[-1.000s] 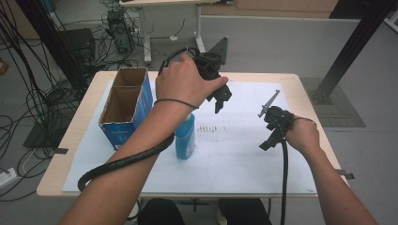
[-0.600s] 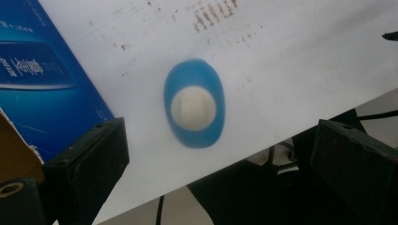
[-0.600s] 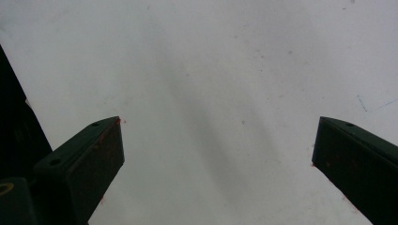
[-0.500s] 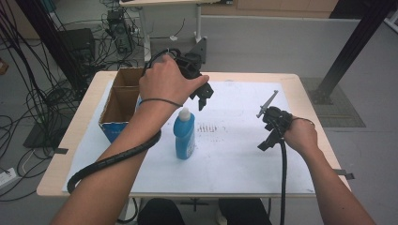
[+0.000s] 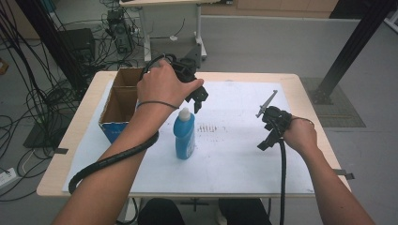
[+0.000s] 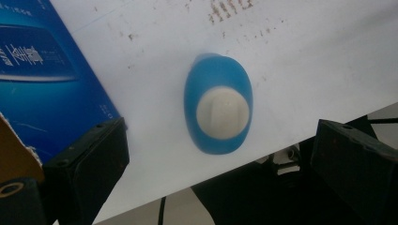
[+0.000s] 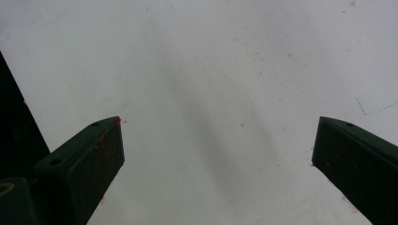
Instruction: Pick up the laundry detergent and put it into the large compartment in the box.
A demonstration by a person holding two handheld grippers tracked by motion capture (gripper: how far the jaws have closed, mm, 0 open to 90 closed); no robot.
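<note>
A blue bottle (image 5: 184, 136) with a white cap stands upright on the white sheet (image 5: 234, 140), just right of the box. My left gripper (image 5: 197, 97) hovers above and slightly behind its cap, pointing down, jaws wide apart and empty. Looking straight down in the left gripper view, the bottle (image 6: 218, 110) sits between the open jaws, well below them. My right gripper (image 5: 265, 136) rests low over the sheet at the right, open, with only bare white sheet (image 7: 211, 93) between its jaws.
An open cardboard box (image 5: 123, 101) with blue sides (image 6: 42, 70) stands at the table's left. The table's near edge (image 6: 263, 154) lies close to the bottle. Cables and equipment crowd the floor at back left; a black post stands at right.
My left gripper has swung leftward and back, from right of the bottle to above its cap. The bottle, box and right gripper have stayed put.
</note>
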